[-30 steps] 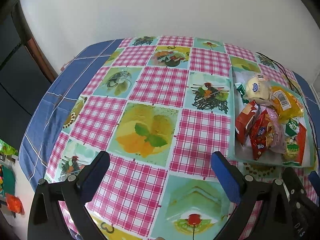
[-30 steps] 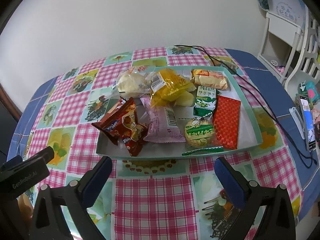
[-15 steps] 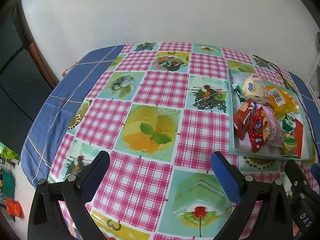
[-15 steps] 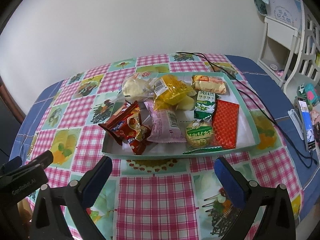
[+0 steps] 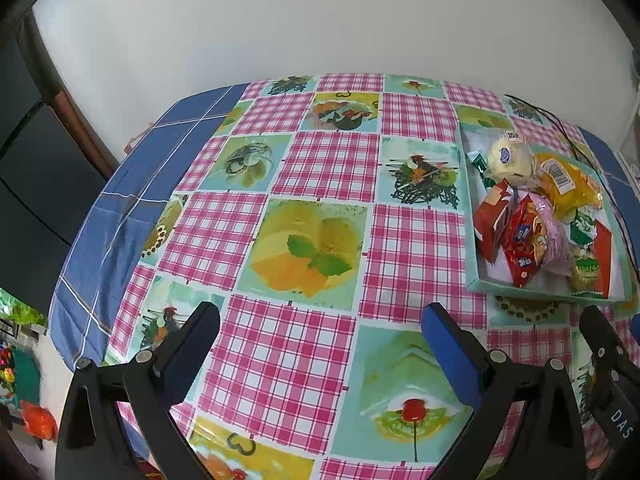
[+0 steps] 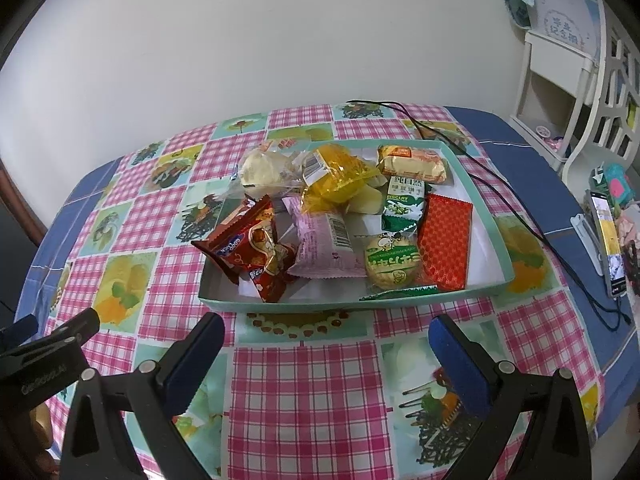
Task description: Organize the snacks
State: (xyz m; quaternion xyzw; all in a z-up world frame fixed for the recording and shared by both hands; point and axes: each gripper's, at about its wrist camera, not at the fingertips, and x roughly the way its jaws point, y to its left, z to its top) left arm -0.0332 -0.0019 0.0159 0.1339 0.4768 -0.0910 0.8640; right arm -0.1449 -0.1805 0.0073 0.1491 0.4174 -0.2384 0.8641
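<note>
A shallow teal tray (image 6: 486, 204) holds several wrapped snacks on the checked tablecloth. Inside lie a red biscuit pack (image 6: 250, 240), a pink packet (image 6: 324, 244), a yellow bag (image 6: 336, 178), a pale bun (image 6: 262, 168), a green biscuit pack (image 6: 402, 204) and a red foil sachet (image 6: 446, 242). My right gripper (image 6: 326, 356) hangs open in front of the tray's near rim, holding nothing. The left wrist view has the tray (image 5: 472, 280) at the right edge. My left gripper (image 5: 320, 344) is open and empty over the cloth, left of the tray.
A black cable (image 6: 508, 200) runs along the tray's right side to a phone (image 6: 606, 240) near the table's right edge. White shelving (image 6: 560, 76) stands past the table at the right. A wall backs the table. The cloth (image 5: 304, 184) left of the tray bears nothing.
Both grippers have pulled back and risen a little, so the tray and table look smaller and farther. Both stay open. The snacks have not moved.
</note>
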